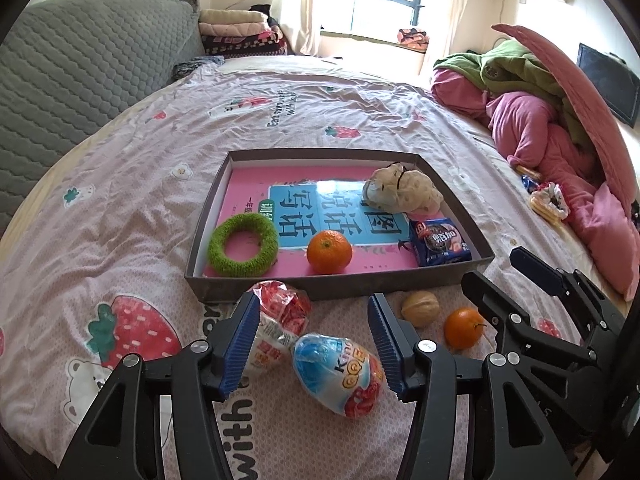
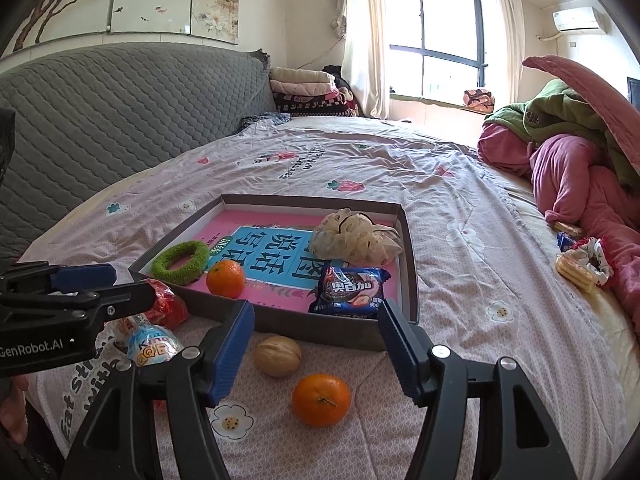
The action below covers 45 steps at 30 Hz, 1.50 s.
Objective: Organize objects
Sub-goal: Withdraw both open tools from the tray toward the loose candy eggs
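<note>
Blue-ribbed pads on both tools stand wide apart with nothing pressed between them. The left gripper hangs over the foil-wrapped chocolate egg and the red snack packet, both lying on the bedsheet just short of the grey tray; the right gripper frames the walnut and the loose orange in front of the same tray wall. Already inside lie a second orange, a green ring, a cookie packet and a mesh pouf. The egg is probably the left tool's pick: it lies slantwise, so close across its narrow waist, squeeze gently because foil slips, and lift clear of the near wall before setting it on bare pink floor beside the orange.
</note>
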Each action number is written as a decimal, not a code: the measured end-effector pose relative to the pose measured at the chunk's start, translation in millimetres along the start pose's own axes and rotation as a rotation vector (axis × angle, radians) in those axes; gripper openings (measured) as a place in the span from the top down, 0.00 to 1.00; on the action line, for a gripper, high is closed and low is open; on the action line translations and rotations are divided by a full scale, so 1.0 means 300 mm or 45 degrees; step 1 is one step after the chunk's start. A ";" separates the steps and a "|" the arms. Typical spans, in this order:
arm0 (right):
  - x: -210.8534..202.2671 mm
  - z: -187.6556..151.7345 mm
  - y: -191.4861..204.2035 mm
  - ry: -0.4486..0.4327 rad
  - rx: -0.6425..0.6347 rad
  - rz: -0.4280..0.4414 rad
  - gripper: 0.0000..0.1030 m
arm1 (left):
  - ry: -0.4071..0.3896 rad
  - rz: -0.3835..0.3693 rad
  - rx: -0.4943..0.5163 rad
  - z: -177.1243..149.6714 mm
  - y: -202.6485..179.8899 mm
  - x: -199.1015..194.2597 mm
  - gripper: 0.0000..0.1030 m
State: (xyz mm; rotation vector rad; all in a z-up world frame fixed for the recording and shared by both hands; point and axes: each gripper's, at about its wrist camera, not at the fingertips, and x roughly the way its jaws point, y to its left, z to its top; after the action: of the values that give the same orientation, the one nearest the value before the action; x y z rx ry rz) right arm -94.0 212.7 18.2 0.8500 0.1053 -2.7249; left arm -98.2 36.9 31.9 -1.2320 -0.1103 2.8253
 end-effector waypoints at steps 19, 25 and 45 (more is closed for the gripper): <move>-0.046 -0.025 -0.008 -0.023 0.000 -0.025 0.37 | 0.005 0.015 0.003 -0.025 -0.001 -0.030 0.43; -0.072 -0.041 -0.013 -0.033 0.005 -0.023 0.37 | 0.007 0.007 -0.009 -0.043 0.001 -0.041 0.43; -0.106 -0.108 0.014 0.011 -0.027 -0.013 0.37 | 0.048 0.008 -0.013 -0.099 0.008 -0.053 0.43</move>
State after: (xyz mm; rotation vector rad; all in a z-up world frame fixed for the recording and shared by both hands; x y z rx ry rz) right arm -50.1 221.6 9.5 0.8582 0.1400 -2.7244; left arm -65.8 34.6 23.1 -1.2887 -0.1191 2.8088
